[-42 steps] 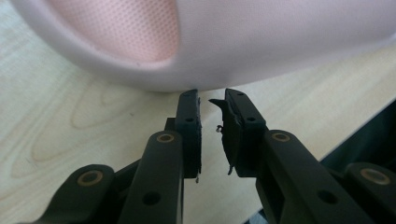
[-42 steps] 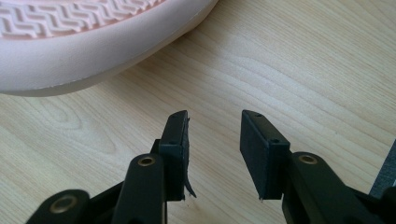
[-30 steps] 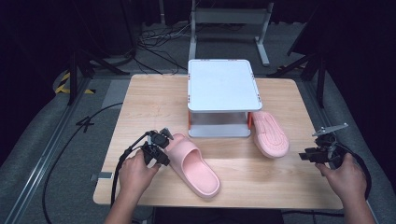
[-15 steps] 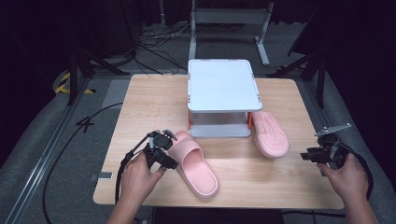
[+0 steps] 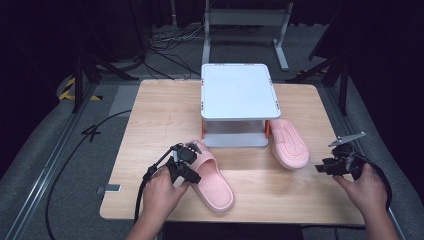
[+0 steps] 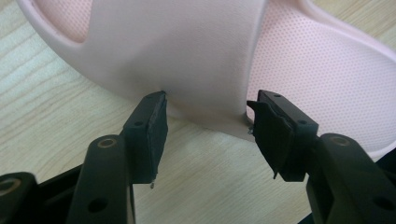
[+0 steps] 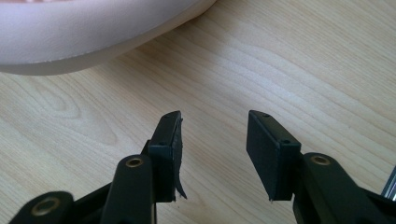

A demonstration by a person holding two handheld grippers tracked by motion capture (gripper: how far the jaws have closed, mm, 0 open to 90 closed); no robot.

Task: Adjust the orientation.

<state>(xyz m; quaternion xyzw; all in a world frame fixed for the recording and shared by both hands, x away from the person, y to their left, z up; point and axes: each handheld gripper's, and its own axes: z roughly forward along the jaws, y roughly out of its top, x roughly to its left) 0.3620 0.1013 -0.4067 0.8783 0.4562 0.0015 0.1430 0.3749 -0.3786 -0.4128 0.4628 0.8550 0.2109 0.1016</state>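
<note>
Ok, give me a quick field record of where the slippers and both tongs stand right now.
near slipper: pink slipper flat on the table, strap end toward the rack
far slipper: second pink slipper sole up, right of the white rack
left tongs: jaws just opened, either side of the strap's edge, pads off it
right tongs: open, nothing between the jaws, jaws have been opening slightly, over bare wood short of the second slipper
held: nothing

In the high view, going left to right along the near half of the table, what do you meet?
Left black tongs → pink rubber slide sandal lying strap-up → second pink sandal lying sole-up beside the white shelf → right black tongs.
</note>
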